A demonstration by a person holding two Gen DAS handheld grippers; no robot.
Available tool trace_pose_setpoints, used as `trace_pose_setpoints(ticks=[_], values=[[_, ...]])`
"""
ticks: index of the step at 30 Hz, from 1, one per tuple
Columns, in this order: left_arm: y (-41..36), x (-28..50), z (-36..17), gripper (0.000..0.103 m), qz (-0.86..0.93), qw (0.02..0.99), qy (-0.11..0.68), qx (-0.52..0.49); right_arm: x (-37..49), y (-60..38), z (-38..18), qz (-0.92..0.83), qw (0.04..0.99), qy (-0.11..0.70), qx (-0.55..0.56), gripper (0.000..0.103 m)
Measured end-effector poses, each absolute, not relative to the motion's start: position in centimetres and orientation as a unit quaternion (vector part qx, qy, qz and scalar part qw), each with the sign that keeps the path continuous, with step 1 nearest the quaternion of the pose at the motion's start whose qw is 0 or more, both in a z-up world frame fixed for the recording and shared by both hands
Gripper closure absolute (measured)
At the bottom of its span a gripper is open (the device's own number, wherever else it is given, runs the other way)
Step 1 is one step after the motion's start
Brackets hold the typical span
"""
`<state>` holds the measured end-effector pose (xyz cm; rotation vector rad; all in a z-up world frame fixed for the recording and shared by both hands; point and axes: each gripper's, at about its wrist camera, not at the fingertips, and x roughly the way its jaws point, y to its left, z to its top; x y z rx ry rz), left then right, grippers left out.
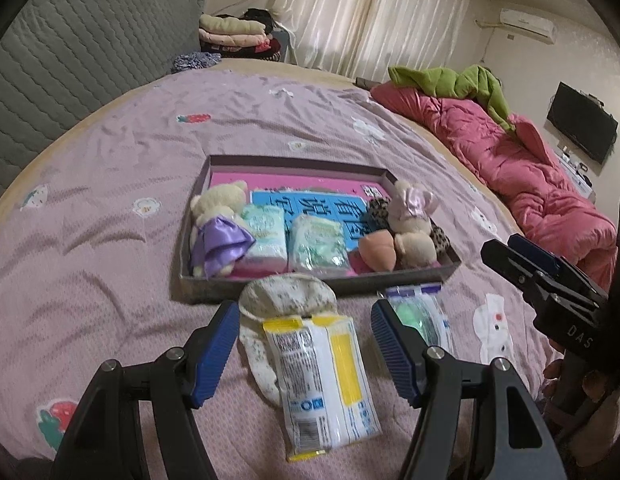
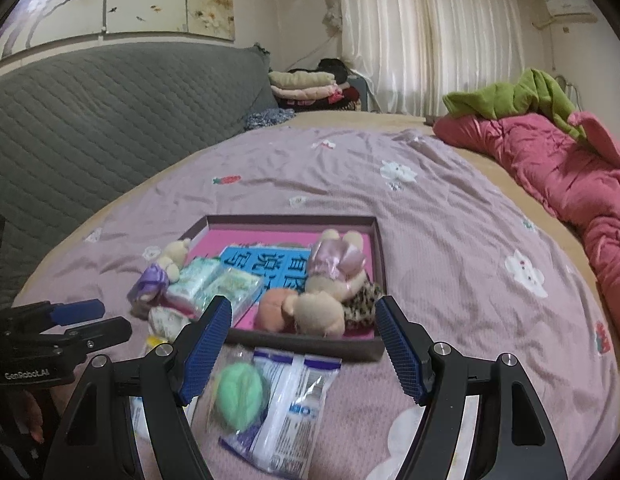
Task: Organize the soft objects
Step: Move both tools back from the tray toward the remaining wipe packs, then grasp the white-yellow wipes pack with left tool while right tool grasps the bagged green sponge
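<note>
Bed (image 1: 110,208) with mauve patterned sheet and grey quilted headboard. Lying directly on it: a shallow tray (image 1: 310,280) mid-bed; at the near edge, a floral sock (image 1: 286,296), a yellow-white packet (image 1: 321,384) overlapping the sock, and a blue-white packet (image 2: 286,408). A pink quilt (image 1: 521,168) topped by green fabric lies along the foot edge.
</note>
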<state>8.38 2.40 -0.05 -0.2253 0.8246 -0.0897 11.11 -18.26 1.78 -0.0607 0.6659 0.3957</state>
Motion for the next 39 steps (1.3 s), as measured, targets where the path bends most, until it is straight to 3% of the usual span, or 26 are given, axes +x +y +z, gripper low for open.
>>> trace_pose_setpoints(ticks=[22, 39], values=[[0.6, 5.0, -1.7, 0.035, -0.050, 0.889, 0.447, -0.082, 7.2, -17.4, 0.0, 0.201, 0.905, 0.369, -0.064, 0.027], [-0.1, 4.2, -5.0, 0.035, -0.050, 0.849, 0.513, -0.118, 6.5, -17.7, 0.0, 0.205, 0.904, 0.369, -0.069, 0.027]])
